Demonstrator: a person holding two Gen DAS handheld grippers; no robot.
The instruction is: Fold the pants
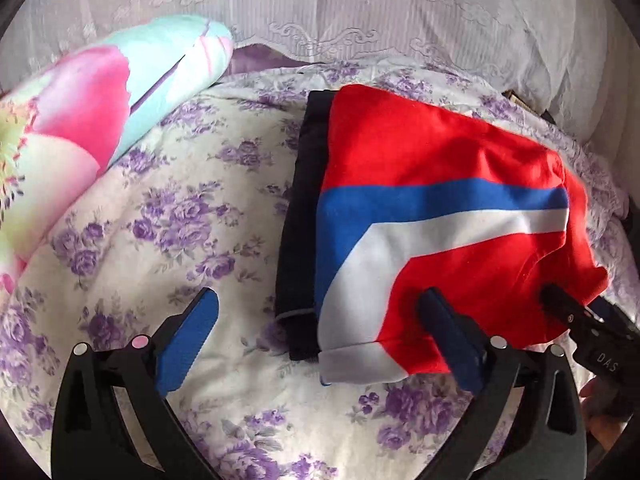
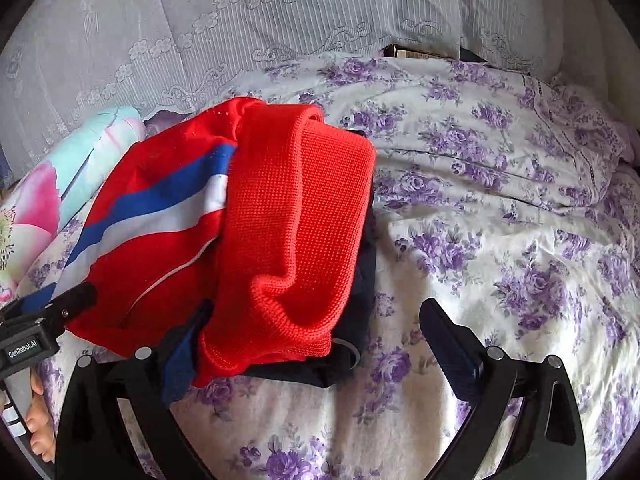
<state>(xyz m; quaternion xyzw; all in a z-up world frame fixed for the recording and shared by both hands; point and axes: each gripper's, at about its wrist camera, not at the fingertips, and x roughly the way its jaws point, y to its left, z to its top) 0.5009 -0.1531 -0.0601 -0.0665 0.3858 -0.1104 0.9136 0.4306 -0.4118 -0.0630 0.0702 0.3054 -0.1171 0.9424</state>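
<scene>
Lying folded, pants [image 1: 440, 208] run near-to-far (waistband twd right gripper [image 2: 316, 344]).

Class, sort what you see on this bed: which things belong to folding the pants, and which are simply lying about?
In the job:
red pants
left gripper
right gripper

Lying about:
dark garment beneath the pants
flowered pillow
purple floral bedspread
lace curtain

The bedcover [image 1: 160, 208] lies bare left of the pants [image 1: 440, 208], until the rolled pillow [image 1: 100, 120] at far left. Right of the pants [image 2: 260, 220] the bedcover [image 2: 500, 240] gives wide free room. At the far edge the lace curtain [image 2: 240, 20] closes the way.
</scene>
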